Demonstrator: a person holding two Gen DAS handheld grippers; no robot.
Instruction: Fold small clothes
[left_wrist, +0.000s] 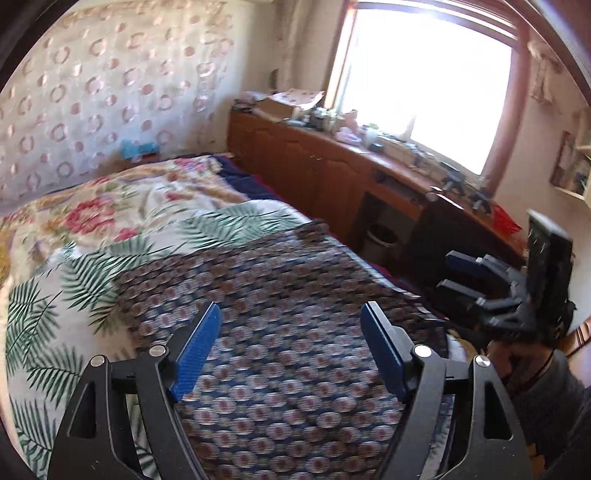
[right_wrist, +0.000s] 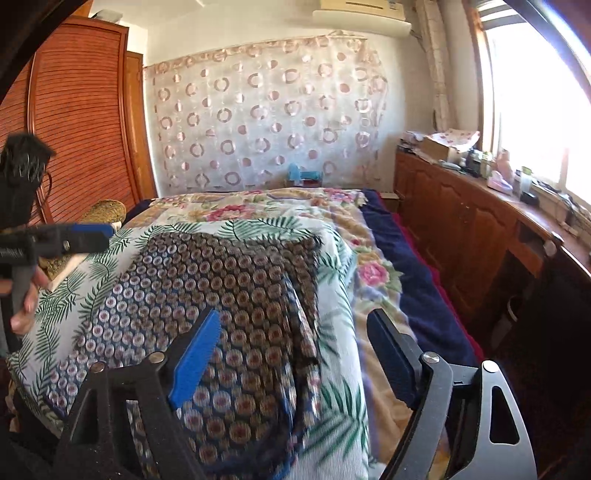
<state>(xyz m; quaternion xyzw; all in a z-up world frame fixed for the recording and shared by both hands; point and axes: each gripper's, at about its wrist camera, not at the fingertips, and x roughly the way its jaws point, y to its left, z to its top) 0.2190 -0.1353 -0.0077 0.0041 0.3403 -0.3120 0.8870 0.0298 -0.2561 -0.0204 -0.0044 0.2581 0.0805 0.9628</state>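
I am finding no text, label, brand or number that I can read in either view. Some pale lettering is showing on the side of my left gripper (right_wrist: 55, 240), but it is blurring beyond reading.

The left gripper (left_wrist: 290, 347) has its jaws spread wide, blue pads (left_wrist: 194, 354) facing each other with nothing between them. The right gripper (right_wrist: 291, 354) is likewise spread wide and holds nothing. In the right wrist view, the person's left hand (right_wrist: 24, 295) grips the left gripper's handle at the frame's left edge.
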